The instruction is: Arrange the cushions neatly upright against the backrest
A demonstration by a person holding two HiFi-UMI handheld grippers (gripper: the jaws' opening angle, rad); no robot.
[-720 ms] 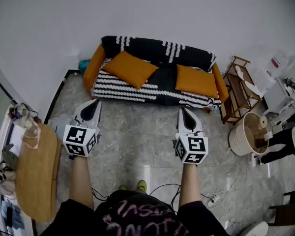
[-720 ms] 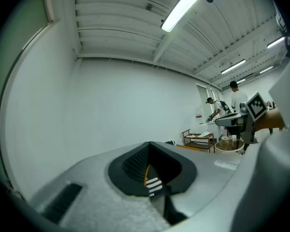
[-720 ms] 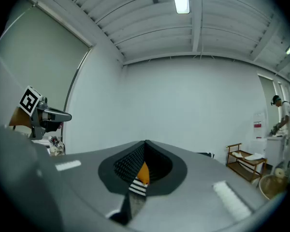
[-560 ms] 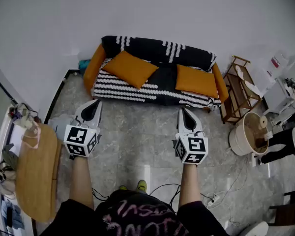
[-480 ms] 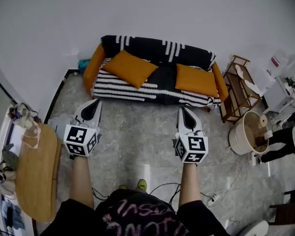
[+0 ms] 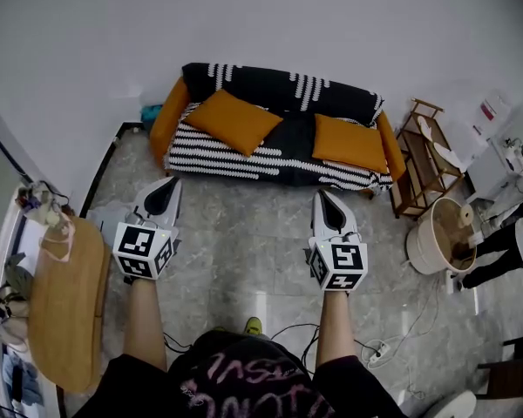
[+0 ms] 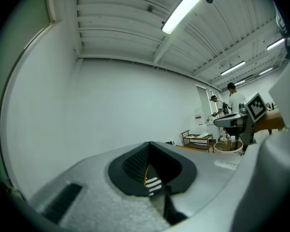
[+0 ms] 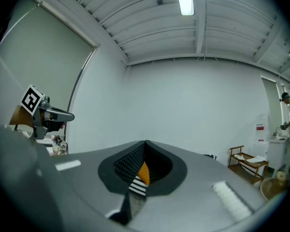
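Observation:
A black-and-white striped sofa point(image 6: 244, 159) with orange armrests stands against the white wall in the head view. Two orange cushions lie flat on its seat: the left cushion point(image 6: 232, 121) is turned askew, the right cushion point(image 6: 349, 143) lies near the right armrest. My left gripper point(image 6: 168, 185) and right gripper point(image 6: 322, 196) are held level over the floor, a short way in front of the sofa, both shut and empty. In the left gripper view the left gripper point(image 7: 148, 166) has its jaws together, with a sliver of sofa past them. The right gripper point(image 8: 144, 162) likewise shows orange and stripes beyond its shut jaws.
A wooden rack point(image 6: 421, 157) stands right of the sofa, with a round wooden tub point(image 6: 445, 236) in front of it. A wooden table point(image 6: 63, 305) sits at the left. Cables and a power strip point(image 6: 376, 352) lie on the tiled floor near my feet. People stand at the far right.

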